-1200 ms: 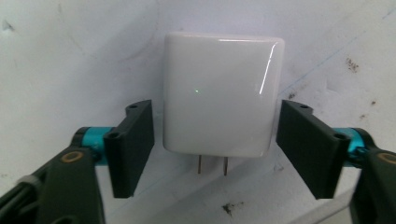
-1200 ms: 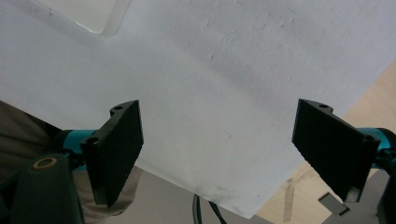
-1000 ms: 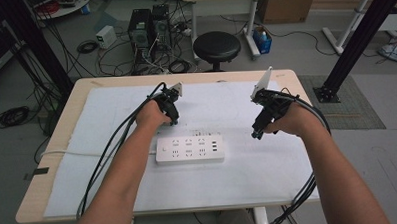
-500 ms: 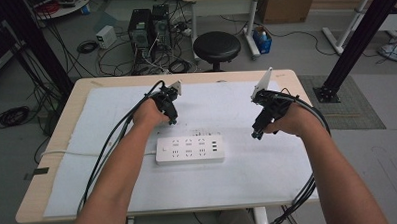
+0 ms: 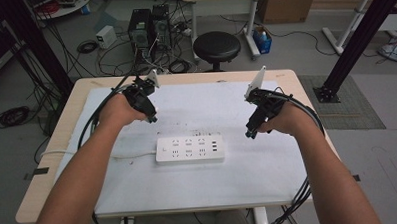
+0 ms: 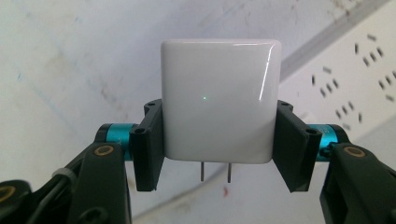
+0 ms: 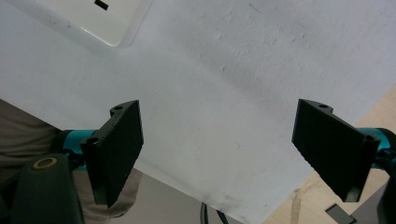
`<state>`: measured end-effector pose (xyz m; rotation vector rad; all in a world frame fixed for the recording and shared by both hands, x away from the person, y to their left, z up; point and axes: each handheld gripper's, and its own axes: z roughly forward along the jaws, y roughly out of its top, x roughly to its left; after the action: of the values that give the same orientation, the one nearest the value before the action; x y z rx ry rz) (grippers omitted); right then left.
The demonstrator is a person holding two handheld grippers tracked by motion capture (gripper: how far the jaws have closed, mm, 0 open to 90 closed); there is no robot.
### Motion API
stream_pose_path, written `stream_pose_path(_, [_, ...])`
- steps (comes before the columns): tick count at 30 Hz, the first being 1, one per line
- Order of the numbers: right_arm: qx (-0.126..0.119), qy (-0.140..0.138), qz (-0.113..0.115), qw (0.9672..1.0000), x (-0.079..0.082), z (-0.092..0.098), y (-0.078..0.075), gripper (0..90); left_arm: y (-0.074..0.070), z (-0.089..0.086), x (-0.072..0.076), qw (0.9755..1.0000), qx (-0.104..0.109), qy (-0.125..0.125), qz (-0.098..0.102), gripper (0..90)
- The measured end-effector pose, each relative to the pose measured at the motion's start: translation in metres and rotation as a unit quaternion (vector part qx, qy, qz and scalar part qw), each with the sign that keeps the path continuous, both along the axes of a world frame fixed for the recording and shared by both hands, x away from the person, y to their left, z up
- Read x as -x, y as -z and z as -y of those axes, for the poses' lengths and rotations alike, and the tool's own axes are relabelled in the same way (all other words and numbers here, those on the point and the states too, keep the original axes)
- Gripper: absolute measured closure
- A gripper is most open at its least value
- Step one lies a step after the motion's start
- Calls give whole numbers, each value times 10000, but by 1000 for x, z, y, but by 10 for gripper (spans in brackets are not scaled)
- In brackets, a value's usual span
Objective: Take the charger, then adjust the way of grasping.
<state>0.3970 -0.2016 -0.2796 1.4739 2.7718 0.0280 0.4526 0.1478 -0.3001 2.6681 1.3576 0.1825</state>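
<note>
**Charger clamped and off the mat: mind the prongs on the way to the strip**

Your left gripper (image 6: 217, 140) has the white charger (image 6: 219, 100) pinched by its two flat sides, jaws closed firmly on it, with the two metal prongs (image 6: 215, 171) sticking out below the pads. From the high view the left gripper (image 5: 149, 113) hangs above the white mat (image 5: 204, 182), up and to the left of the power strip (image 5: 189, 149), which lies flat near the middle with its cord running off to the left.

Your right gripper (image 7: 233, 144) is wide open and holds nothing; it hovers near the mat's right edge, well apart from the strip.

The risks from here, as I judge them:

- The charger's glossy shell gives the pads little bite. If you push down with the prongs off the slots, the body may slide or twist in the grip.
- A tilted approach could jam one prong on the socket face.
- The strip is loose on the mat. Pressing into it unsupported may shove it sideways, so think about steadying it with your free right gripper.
</note>
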Motion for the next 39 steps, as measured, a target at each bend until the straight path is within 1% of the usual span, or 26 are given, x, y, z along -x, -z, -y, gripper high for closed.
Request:
stream_pose_path(1, [0,0,0,10000,0,0,0,160,-4,-5,4,10000,-13,24,-8,422])
stream_pose_path(2, [49,-32,7,10000,1,-2,0,160,-10,-12,13,10000,36,-62,26,422])
stream_pose_path(3, [49,-32,7,10000,1,-2,0,160,-10,-12,13,10000,36,-62,26,422])
stream_pose_path(4, [39,-57,16,10000,2,-3,0,160,-13,-17,17,10000,-1,-15,-16,422])
stream_pose_path(5, [49,-23,27,10000,2,-4,0,160,-16,-21,22,10000,16,-37,-27,422])
stream_pose_path(8, [46,-57,21,10000,4,-5,-1,160,-23,-28,32,10000,55,4,-13,422])
stream_pose_path(10, [22,-68,46,10000,4,-5,-1,160,-27,-31,36,10000,41,30,0,422])
stream_pose_path(12, [31,-42,46,10000,4,-6,-2,160,-32,-32,39,10000,-34,82,-6,422])
stream_pose_path(14, [45,-24,49,10000,5,-6,-1,160,-37,-33,42,9999,-18,111,21,422])
stream_pose_path(15, [45,-24,49,10000,5,-6,-1,160,-37,-33,42,9999,-18,111,21,422])
stream_pose_path(16, [45,-33,58,10000,6,-6,-1,160,-42,-33,44,9998,1,174,45,422])
stream_pose_path(17, [45,-33,58,10000,6,-6,-1,160,-42,-33,44,9998,1,174,45,422])
stream_pose_path(18, [8,-15,57,10000,8,-5,0,160,-47,-31,46,9996,24,268,66,422])
stream_pose_path(20, [3,23,55,10000,9,-4,-1,160,-51,-29,49,9993,40,353,133,422])
stream_pose_path(22, [-62,67,81,9999,10,-3,-3,160,-53,-27,52,9985,93,512,164,422])
stream_pose_path(24, [-125,87,88,9998,11,-3,-4,160,-55,-23,56,9973,127,689,197,422])
stream_pose_path(26, [-157,55,96,9998,12,-4,-5,160,-56,-18,60,9957,212,866,241,422])
stream_pose_path(28, [-182,58,89,9998,14,-6,-7,160,-58,-13,65,9933,311,1069,300,422])
stream_pose_path(31, [-305,56,88,9995,16,-8,-10,160,-59,-6,72,9875,492,1441,413,422])
stream_pose_path(33, [-399,57,78,9992,17,-10,-12,160,-58,-2,77,9822,661,1679,517,422])
stream_pose_path(34, [-486,58,54,9988,18,-11,-14,160,-57,2,81,9769,747,1915,581,422])
stream_pose_path(35, [-619,114,35,9980,18,-12,-16,160,-57,4,83,9747,793,1996,619,421])
stream_pose_path(36, [-688,93,52,9976,18,-12,-17,160,-56,6,84,9726,822,2072,654,422])
stream_pose_path(38, [-767,143,21,9970,19,-14,-20,160,-56,12,88,9657,954,2296,754,421])
stream_pose_path(39, [-815,153,8,9966,19,-15,-21,160,-56,14,90,9626,1035,2373,801,422])
